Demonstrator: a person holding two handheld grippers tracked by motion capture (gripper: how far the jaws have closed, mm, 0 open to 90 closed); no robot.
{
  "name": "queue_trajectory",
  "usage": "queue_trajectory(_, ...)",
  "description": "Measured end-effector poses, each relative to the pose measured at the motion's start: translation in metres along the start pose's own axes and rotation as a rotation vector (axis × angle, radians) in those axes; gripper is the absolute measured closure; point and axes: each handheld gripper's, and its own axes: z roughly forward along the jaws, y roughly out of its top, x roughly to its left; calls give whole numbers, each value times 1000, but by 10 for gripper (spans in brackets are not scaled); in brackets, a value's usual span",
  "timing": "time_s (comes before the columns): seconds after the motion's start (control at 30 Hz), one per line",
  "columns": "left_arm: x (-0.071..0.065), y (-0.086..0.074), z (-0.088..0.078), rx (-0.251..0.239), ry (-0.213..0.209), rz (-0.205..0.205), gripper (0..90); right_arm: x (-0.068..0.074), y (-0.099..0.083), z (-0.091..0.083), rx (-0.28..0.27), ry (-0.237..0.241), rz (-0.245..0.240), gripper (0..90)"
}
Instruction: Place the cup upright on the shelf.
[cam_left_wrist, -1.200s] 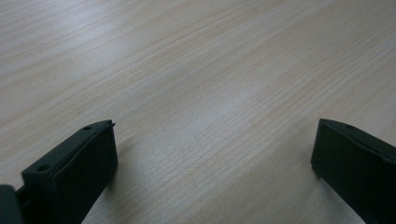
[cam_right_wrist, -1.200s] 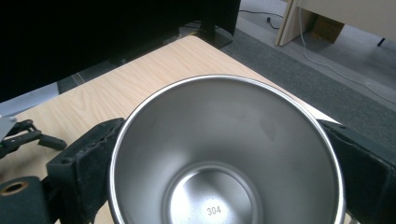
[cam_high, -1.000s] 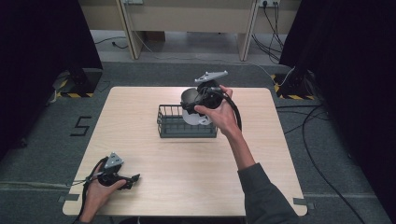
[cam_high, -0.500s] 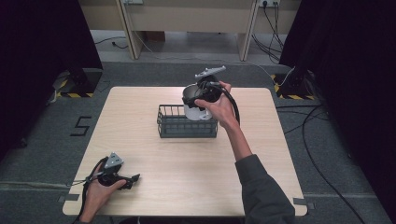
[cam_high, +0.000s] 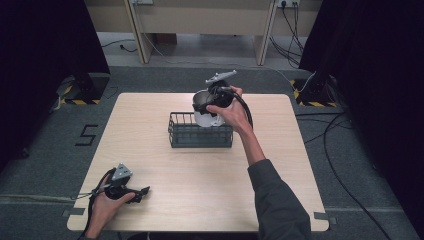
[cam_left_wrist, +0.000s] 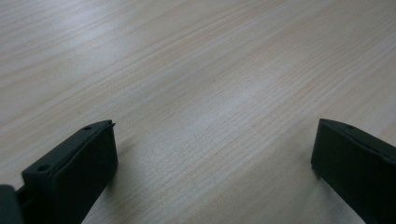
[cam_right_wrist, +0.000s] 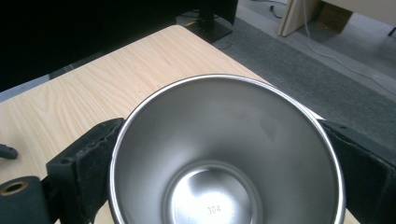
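Right gripper (cam_right_wrist: 224, 154) clasps steel cup (cam_right_wrist: 229, 154); "304" stamped inside.

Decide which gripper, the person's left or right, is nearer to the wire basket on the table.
Right. The right gripper holds a steel cup directly above the wire basket's far side. The left gripper rests near the table's near-left corner, well away from it.
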Motion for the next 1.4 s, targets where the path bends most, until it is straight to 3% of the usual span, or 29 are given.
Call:
queue_trajectory(0.27, 0, 0, 0, 0, 0, 0, 0, -8, -6, 13, 0, 40, -19, 62)
queue_trajectory(0.63, 0, 0, 0, 0, 1, 0, 0, -7, -8, 21, 7, 98, -71, 62)
queue_trajectory(0.97, 0, 0, 0, 1, 0, 1, 0, -10, -13, 31, 40, 145, -96, 62)
queue_trajectory(1.4, 0, 0, -1, 0, -1, 0, 0, -16, -18, 38, 35, 195, -100, 61)
